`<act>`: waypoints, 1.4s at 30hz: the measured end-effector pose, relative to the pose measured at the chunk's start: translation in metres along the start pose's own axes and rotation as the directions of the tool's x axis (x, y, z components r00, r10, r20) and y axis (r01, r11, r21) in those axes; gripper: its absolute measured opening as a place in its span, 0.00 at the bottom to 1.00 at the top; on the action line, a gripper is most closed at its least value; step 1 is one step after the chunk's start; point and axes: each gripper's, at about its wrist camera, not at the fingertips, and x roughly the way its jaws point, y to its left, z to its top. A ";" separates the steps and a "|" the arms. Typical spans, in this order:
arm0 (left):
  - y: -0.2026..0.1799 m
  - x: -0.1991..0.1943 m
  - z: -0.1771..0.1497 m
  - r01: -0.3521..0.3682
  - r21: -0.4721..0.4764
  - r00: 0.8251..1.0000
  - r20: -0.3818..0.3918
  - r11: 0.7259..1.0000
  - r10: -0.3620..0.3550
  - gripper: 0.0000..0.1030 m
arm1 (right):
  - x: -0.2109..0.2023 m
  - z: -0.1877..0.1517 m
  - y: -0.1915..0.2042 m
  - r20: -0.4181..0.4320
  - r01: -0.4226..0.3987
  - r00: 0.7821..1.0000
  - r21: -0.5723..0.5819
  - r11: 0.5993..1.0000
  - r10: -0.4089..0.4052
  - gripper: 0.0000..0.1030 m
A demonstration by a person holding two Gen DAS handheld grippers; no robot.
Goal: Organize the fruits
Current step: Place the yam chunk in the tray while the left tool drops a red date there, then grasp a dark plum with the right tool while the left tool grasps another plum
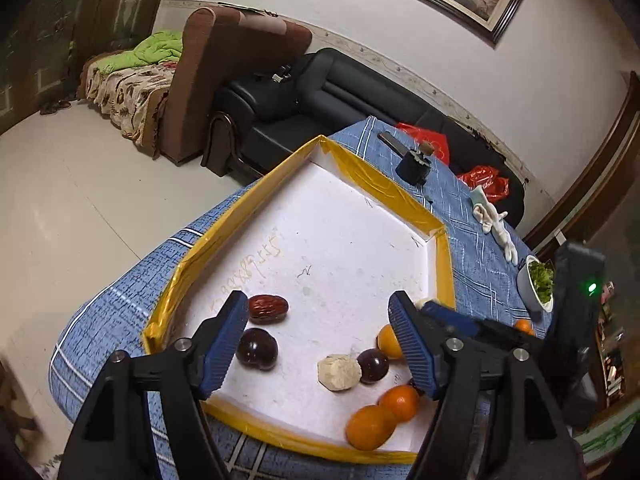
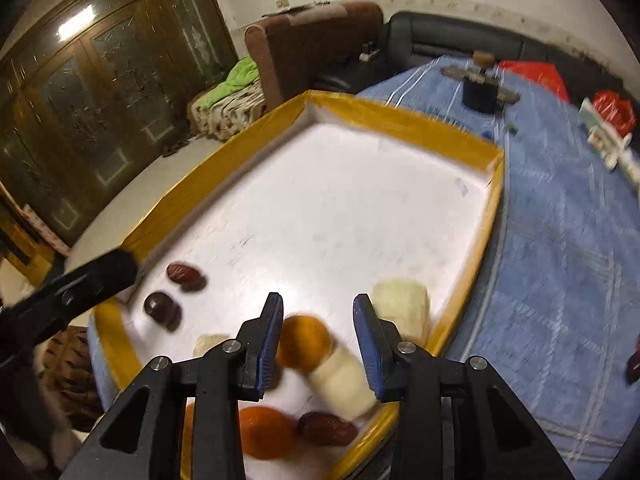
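Note:
A white tray with a yellow taped rim [image 1: 256, 192] lies on the table. My left gripper [image 1: 320, 344] hangs open over its near end, nothing between the pads. By its left finger lie a red date [image 1: 268, 308] and a dark plum [image 1: 256, 350]. Between the fingers rest a beige lump [image 1: 339, 372] and a second plum [image 1: 373, 365], with two oranges [image 1: 384, 414] nearer. My right gripper [image 2: 319, 346] is open over an orange [image 2: 304, 342] and a pale cream piece [image 2: 340, 384]. Neither looks pinched, though the frame is blurred.
The blue checked cloth [image 1: 472, 248] carries a white bowl of greens [image 1: 536, 284], a dark holder [image 1: 414, 164], a white rag [image 1: 492, 220] and a small orange [image 1: 524, 326]. A black sofa [image 1: 304, 96] stands behind the table. The table edge drops off on the left.

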 end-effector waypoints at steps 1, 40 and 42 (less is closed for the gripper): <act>-0.001 -0.003 -0.001 0.002 -0.002 1.000 0.003 1.000 -0.002 0.70 | -0.008 0.002 -0.005 0.020 -0.002 1.000 0.010 1.000 0.002 0.40; -0.200 0.052 -0.109 0.202 0.441 0.957 -0.278 0.874 -0.081 0.74 | -0.091 -0.085 -0.258 0.035 0.232 0.961 0.431 0.872 -0.273 0.60; -0.203 0.067 -0.108 0.195 0.438 0.954 -0.291 0.877 -0.067 0.74 | -0.087 -0.085 -0.252 0.026 0.276 0.951 0.388 0.879 -0.310 0.55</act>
